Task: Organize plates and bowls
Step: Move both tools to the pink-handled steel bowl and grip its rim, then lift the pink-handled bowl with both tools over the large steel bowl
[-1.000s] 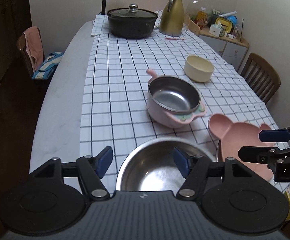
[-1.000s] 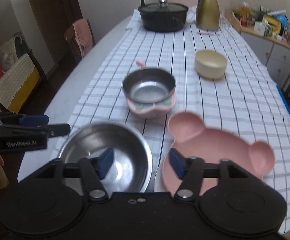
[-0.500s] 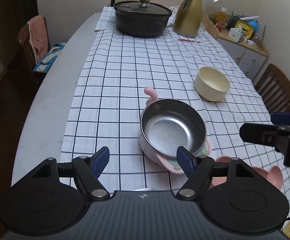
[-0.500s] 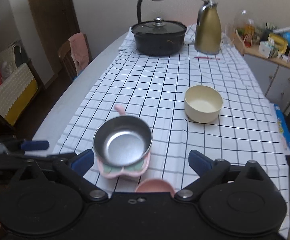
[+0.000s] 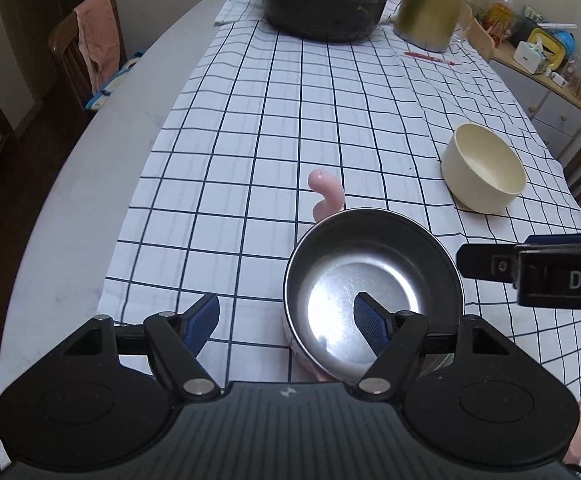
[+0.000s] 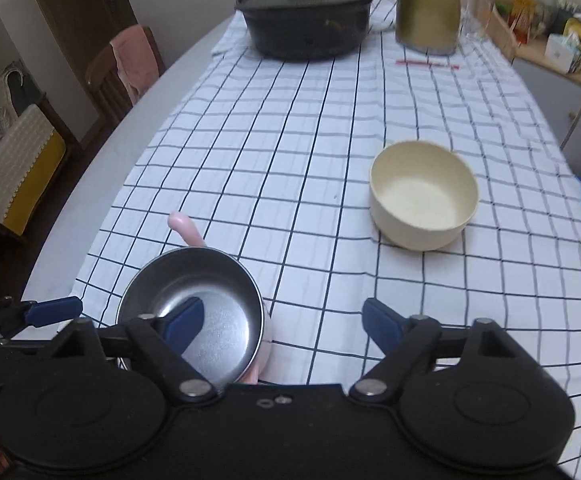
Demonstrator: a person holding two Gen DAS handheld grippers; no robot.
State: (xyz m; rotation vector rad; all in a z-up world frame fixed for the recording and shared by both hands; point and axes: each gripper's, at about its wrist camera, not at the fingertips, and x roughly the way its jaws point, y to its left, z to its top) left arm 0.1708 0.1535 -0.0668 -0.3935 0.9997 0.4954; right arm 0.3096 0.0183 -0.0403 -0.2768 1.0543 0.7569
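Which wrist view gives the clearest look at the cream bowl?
The right wrist view: the cream bowl sits near the middle of the frame, with its whole rim and inside visible and nothing covering it. In the left wrist view the same bowl is also unblocked but smaller, off toward the right edge.

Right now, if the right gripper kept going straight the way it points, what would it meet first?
Most likely the checked tablecloth: the right gripper, jaws open and empty after just closing a little, aims at bare cloth between the steel bowl and the cream bowl. Depth is uncertain.
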